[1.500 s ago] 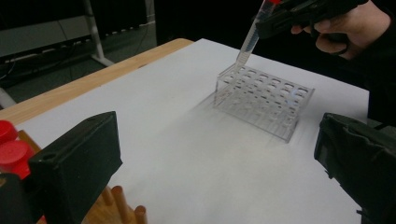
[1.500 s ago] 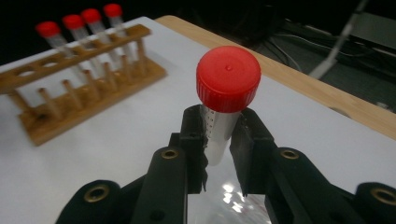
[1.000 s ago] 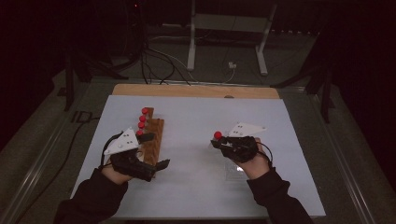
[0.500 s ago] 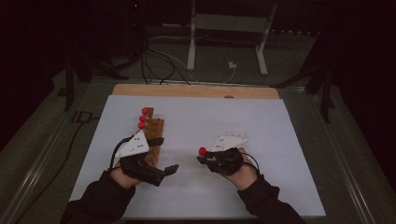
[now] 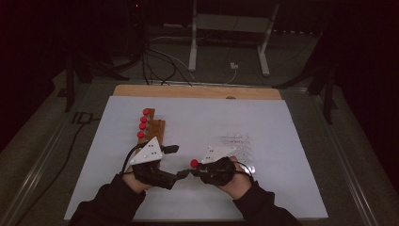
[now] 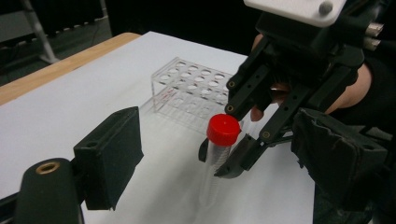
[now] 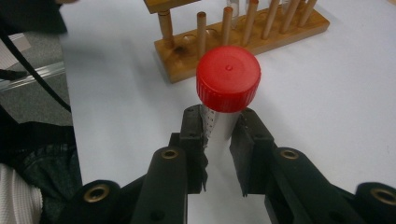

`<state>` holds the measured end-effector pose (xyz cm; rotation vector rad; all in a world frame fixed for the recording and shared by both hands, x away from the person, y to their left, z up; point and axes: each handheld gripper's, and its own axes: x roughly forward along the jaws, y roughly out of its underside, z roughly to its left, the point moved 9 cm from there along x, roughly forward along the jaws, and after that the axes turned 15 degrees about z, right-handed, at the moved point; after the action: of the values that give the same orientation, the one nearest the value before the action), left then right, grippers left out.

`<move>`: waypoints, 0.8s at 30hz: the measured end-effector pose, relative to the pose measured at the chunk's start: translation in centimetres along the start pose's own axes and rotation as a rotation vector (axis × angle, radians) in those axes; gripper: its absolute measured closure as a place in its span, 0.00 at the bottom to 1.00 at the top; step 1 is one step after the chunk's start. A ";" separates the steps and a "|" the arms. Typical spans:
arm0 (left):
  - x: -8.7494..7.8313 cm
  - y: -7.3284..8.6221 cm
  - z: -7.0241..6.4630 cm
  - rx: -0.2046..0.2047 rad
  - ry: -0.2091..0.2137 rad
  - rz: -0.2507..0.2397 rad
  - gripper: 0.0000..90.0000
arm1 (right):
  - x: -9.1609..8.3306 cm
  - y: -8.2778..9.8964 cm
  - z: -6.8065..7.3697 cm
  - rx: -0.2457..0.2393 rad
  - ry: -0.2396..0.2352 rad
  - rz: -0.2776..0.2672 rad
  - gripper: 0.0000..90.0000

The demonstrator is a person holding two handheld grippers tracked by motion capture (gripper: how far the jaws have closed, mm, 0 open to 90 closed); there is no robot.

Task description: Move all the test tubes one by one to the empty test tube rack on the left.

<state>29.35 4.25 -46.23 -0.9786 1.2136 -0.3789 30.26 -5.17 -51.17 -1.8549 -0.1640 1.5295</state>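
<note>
Both hands drawn in toward near middle of surface (image 5: 282, 122) since a second ago; were well apart, left by wooden rack (image 5: 151, 129), right off to its side. Now tips nearly meet. My right tongs (image 7: 218, 140) pinch red-capped tube (image 7: 227, 86) just under cap, tube upright. My left tongs (image 6: 224, 154) just been closing, not yet on tube, which stands between them. Looks like handover, probably to left; dim high view, hard to be sure. Clear rack (image 6: 191, 93) beyond, seemingly empty.

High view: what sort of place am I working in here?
Probably a lab-style test bench in a dark room. A white table carries a wooden rack of red-capped tubes and a clear plastic rack. The right claw holds one capped tube. Cables trail on the floor behind.
</note>
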 end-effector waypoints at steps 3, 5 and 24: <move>0.6 0.1 -0.3 0.002 0.012 0.013 0.28 | 0.0 -0.1 0.3 -0.006 -0.005 0.000 0.84; 1.0 0.1 -0.4 0.002 0.016 0.019 0.33 | 0.1 -0.1 0.4 -0.011 -0.006 0.000 0.84; 3.1 0.5 -0.8 0.054 -0.005 0.077 0.72 | 0.0 0.0 0.5 -0.002 -0.020 0.006 0.84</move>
<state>29.60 2.04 -48.54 -0.8832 1.2262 -0.3468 29.85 -4.98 -51.25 -1.8438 -0.1695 1.5526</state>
